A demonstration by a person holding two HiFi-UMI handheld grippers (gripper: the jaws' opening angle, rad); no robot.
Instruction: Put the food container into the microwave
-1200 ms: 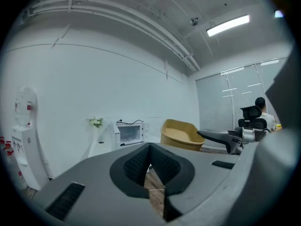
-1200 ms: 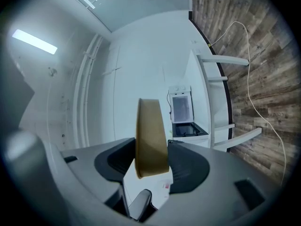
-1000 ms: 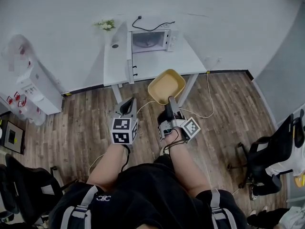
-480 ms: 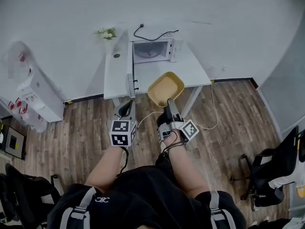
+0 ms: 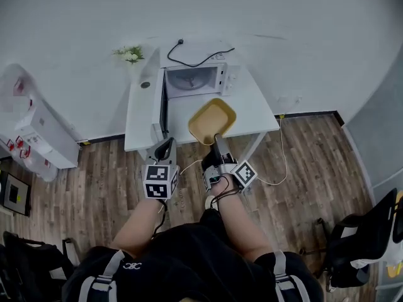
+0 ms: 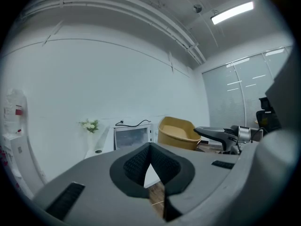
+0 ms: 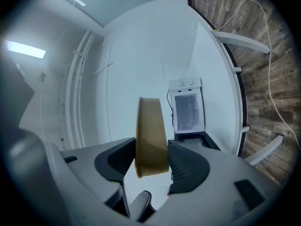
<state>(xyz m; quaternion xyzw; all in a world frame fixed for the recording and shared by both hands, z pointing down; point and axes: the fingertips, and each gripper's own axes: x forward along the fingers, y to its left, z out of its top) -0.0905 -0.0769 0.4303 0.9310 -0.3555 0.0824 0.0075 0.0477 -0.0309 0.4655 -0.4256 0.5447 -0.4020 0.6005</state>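
The yellow food container point(image 5: 212, 121) is held out over the front of the white table point(image 5: 255, 109), with my right gripper point(image 5: 218, 143) shut on its near rim. In the right gripper view the container point(image 7: 151, 135) stands edge-on between the two pads. The white microwave point(image 5: 194, 80) stands at the back of the table, its door point(image 5: 162, 104) swung open to the left and its cavity facing me. My left gripper point(image 5: 165, 147) hangs below the door's edge, shut and holding nothing. The left gripper view shows the microwave point(image 6: 131, 138) ahead and the container point(image 6: 178, 132) to the right.
A small flower pot point(image 5: 130, 54) and a round disc point(image 5: 145, 85) sit left of the microwave. A black cable point(image 5: 195, 61) lies on top of it. A white cabinet point(image 5: 41, 128) stands far left, an office chair point(image 5: 371, 231) at right. The floor is wood.
The person has stepped closer to the table. The right gripper has carried the container forward over the table's front. The left gripper has come along, staying shut.
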